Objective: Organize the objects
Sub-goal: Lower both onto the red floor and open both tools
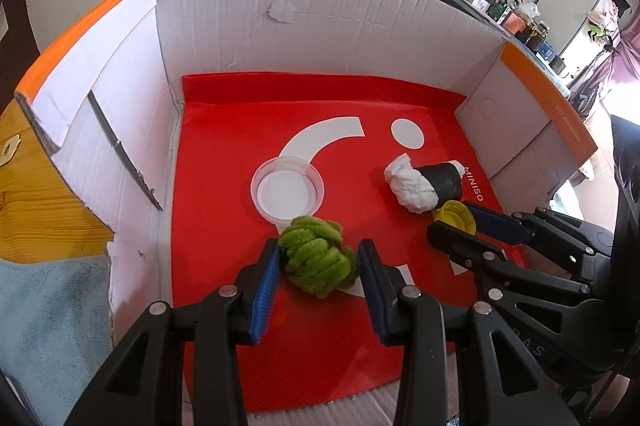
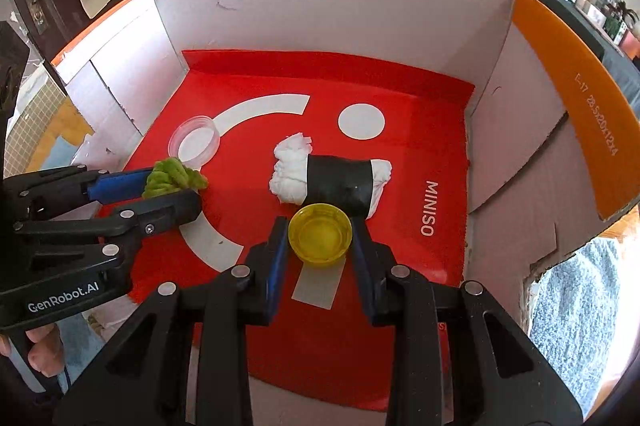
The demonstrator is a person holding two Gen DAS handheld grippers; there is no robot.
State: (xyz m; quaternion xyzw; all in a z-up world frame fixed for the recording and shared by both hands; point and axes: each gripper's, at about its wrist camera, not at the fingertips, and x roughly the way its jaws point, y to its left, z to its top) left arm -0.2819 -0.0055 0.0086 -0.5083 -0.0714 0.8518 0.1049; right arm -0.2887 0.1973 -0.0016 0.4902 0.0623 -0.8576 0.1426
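Gripping step: left gripper (image 1: 318,260) clamps the green pom-pom (image 1: 316,258); right gripper (image 2: 320,238) pinches the yellow cap (image 2: 320,236); next, likely carrying each to the clear dish (image 1: 287,191).

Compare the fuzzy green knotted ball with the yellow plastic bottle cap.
The fuzzy green knotted ball is soft, lumpy and matte; the yellow plastic bottle cap is smooth, rigid and translucent. The ball is a solid bundle; the cap is a shallow cup with its hollow facing up. Both sit between blue-padded fingers: the ball in the left gripper, the cap in the right gripper.
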